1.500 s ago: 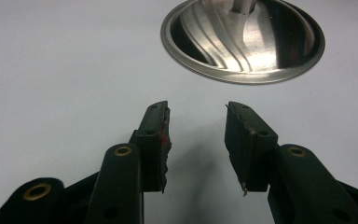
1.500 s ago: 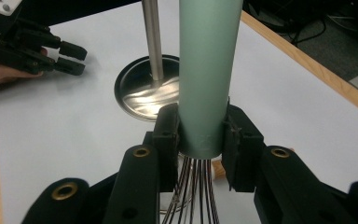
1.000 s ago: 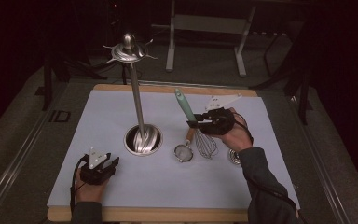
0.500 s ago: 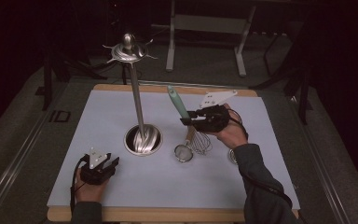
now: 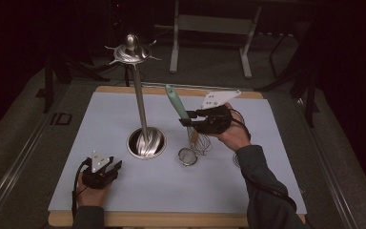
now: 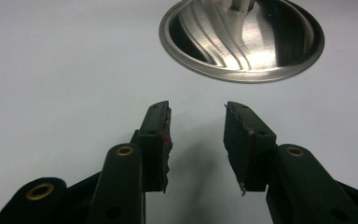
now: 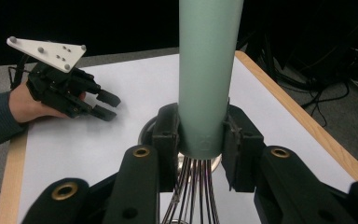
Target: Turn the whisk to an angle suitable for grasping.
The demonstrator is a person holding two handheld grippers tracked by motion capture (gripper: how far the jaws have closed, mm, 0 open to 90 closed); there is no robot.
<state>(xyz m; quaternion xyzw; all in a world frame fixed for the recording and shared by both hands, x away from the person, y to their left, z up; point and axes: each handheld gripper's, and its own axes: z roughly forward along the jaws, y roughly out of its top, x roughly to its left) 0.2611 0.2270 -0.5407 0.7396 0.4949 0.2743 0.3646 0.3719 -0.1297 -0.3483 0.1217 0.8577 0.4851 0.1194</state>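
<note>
Black right tongs [image 7: 198,140] clamp the whisk's [image 7: 206,70] smooth teal cylindrical handle.

The high view is dim: only the table [image 5: 124,191] is lit, from above, and the surroundings fall to near black with visible grain. In the left gripper view, glare streaks the steel base [image 6: 242,42] and soft shadows lie under the jaws. The right gripper view is sharp up close, with a dark background.
</note>
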